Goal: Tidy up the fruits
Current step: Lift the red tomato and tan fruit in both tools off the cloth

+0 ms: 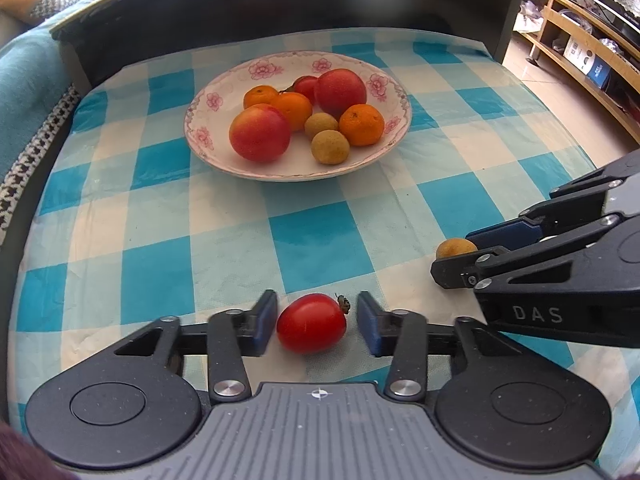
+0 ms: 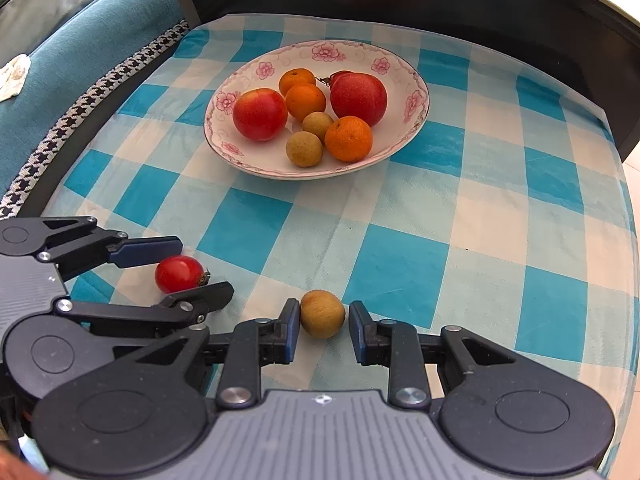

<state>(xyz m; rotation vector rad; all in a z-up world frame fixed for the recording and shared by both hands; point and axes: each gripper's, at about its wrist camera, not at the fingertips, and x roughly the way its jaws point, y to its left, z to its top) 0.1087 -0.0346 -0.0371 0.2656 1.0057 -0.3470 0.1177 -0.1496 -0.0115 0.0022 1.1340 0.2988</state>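
Teal sofa (image 2: 60, 48), wooden shelf unit (image 1: 580, 36), tiled floor (image 1: 532, 80)

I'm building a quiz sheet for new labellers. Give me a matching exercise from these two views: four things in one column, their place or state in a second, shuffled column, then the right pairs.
Things
1. cherry tomato
2. loose longan
3. apples
4. plate

Places or states
A. on the checked cloth, holding fruit
B. between the pads of the right hand-held gripper
C. in the plate with the oranges
D. between the pads of the left hand-held gripper

Pairs: 1-D, 2-B, 3-C, 4-A
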